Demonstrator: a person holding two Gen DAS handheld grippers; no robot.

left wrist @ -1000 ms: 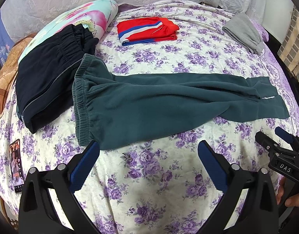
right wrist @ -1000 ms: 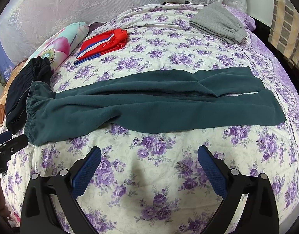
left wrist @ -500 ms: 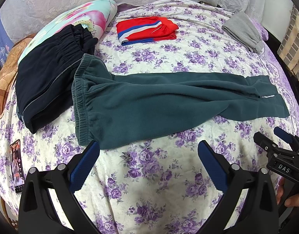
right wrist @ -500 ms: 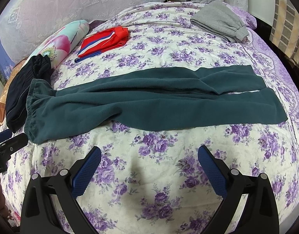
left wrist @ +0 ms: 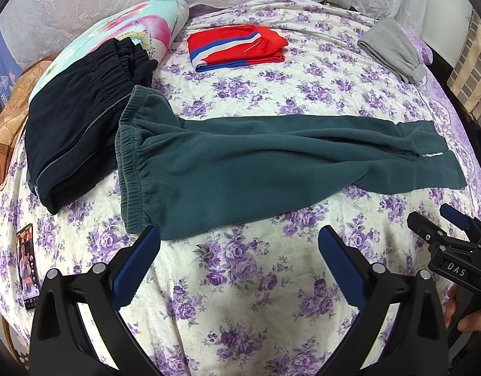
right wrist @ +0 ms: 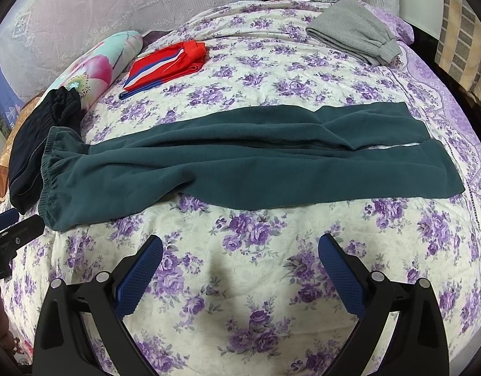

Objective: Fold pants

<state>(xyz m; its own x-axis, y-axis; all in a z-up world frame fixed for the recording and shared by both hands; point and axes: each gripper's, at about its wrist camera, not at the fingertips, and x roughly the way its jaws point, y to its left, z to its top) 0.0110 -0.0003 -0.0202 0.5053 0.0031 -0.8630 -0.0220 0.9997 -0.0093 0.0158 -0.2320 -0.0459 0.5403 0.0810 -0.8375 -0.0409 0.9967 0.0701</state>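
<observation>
Dark green fleece pants [left wrist: 256, 163] lie flat across the floral bed, folded lengthwise, waistband at the left and cuffs at the right; they also show in the right wrist view [right wrist: 240, 159]. My left gripper [left wrist: 238, 250] is open and empty, just in front of the waistband corner. My right gripper [right wrist: 240, 260] is open and empty, hovering over the bedspread in front of the legs. The right gripper also shows at the right edge of the left wrist view [left wrist: 450, 235].
Folded black pants [left wrist: 77, 125] lie left of the waistband, against a floral pillow [left wrist: 121, 40]. Folded red shorts [left wrist: 237, 47] and grey pants [left wrist: 394, 50] lie at the back. A phone [left wrist: 27, 266] lies near the bed's left edge.
Both grippers have moved slightly forward toward the pants. The pants have not moved.
</observation>
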